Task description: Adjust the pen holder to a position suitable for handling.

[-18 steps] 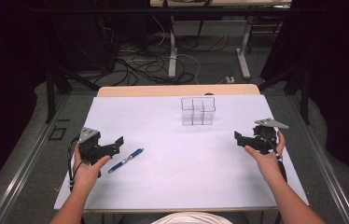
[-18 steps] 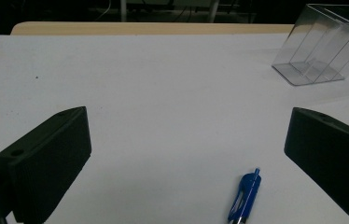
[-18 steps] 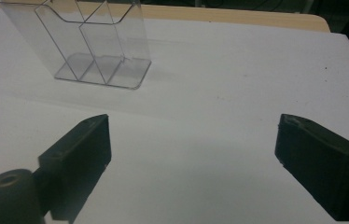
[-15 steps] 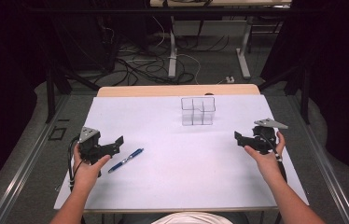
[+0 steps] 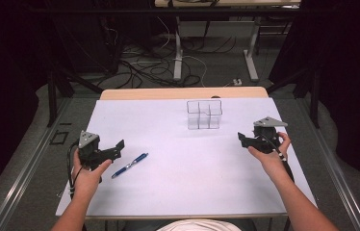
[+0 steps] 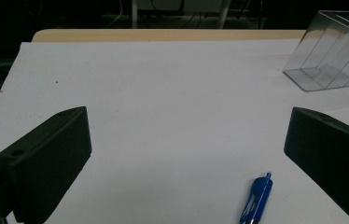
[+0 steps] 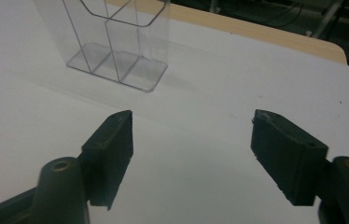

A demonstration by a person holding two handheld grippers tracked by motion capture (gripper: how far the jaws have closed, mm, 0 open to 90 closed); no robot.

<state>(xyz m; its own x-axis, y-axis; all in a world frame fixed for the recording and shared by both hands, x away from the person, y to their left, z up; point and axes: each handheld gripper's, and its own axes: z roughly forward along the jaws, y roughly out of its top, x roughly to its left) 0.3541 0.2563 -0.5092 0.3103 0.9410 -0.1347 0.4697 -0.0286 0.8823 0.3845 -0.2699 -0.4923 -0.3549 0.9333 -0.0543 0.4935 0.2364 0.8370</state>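
clear glossy plastic organizer [image 5: 204, 114], matt white table [image 5: 178, 192]

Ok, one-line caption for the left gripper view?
Open left gripper above white table, blue ballpoint pen ahead, clear plastic compartment organizer beyond.

High view looks forward and down from above the person's side. Both gripper views sit low, close to the white table sheet [image 5: 178, 183], sharing the clear plastic compartmented organiser [image 6: 336, 56] [image 7: 116, 46] toward 12 o'clock.

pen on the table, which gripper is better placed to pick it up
Left, probably. The left gripper sits just beside the blue pen with its jaws open, and the pen shows between them in the left gripper view. The right gripper is across the table, nearer the clear organizer.
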